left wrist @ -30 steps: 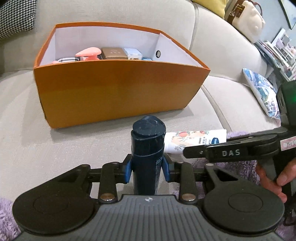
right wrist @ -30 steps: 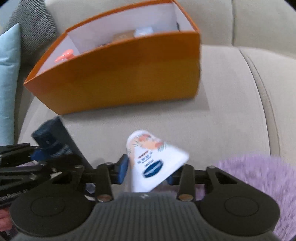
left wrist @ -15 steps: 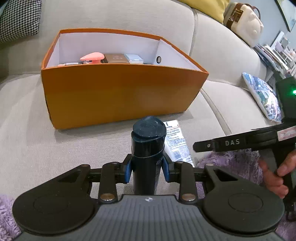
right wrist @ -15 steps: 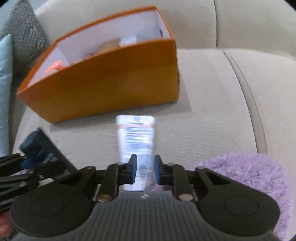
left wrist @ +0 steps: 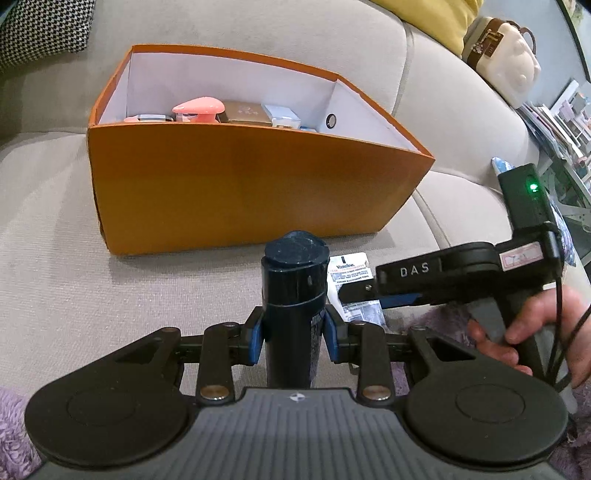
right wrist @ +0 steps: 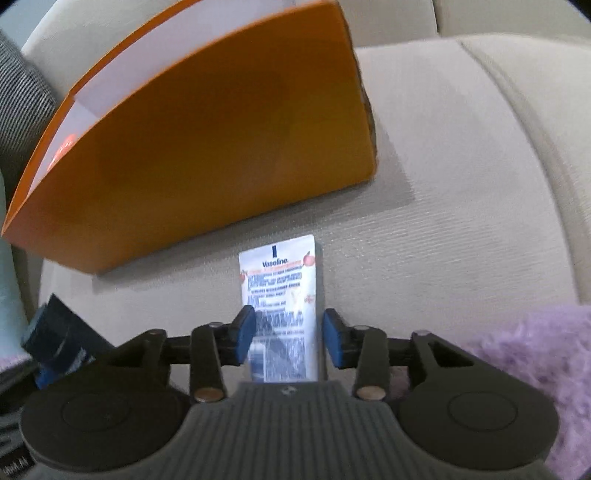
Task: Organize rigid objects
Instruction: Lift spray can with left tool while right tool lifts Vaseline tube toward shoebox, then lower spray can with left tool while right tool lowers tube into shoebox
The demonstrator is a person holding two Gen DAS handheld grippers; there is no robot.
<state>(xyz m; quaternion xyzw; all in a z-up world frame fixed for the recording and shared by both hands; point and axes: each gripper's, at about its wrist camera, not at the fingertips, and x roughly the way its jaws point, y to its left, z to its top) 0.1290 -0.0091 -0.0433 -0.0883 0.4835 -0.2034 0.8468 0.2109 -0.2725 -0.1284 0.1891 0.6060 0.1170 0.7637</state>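
My left gripper (left wrist: 294,334) is shut on a dark blue bottle (left wrist: 294,295) and holds it upright in front of the orange box (left wrist: 236,184). The box holds a pink item (left wrist: 197,107), a gold box (left wrist: 243,112) and a pale blue box (left wrist: 282,115). My right gripper (right wrist: 290,341) has its jaws spread, with a white Vaseline tube (right wrist: 282,295) lying between them on the sofa seat; the pads stand apart from the tube. The tube (left wrist: 351,277) and the right gripper (left wrist: 373,286) also show in the left wrist view. The blue bottle (right wrist: 55,336) shows at the left of the right wrist view.
A beige sofa seat (left wrist: 66,266) carries the box. A purple fluffy cloth (right wrist: 517,354) lies at the near right. A houndstooth cushion (left wrist: 40,29) sits at the back left, a cream bag (left wrist: 498,62) at the back right. The box's front wall (right wrist: 207,147) stands close ahead.
My right gripper's jaws have spread and the Vaseline tube now lies flat on the seat between them. Both grippers moved closer to the orange box. The left gripper still holds the bottle.
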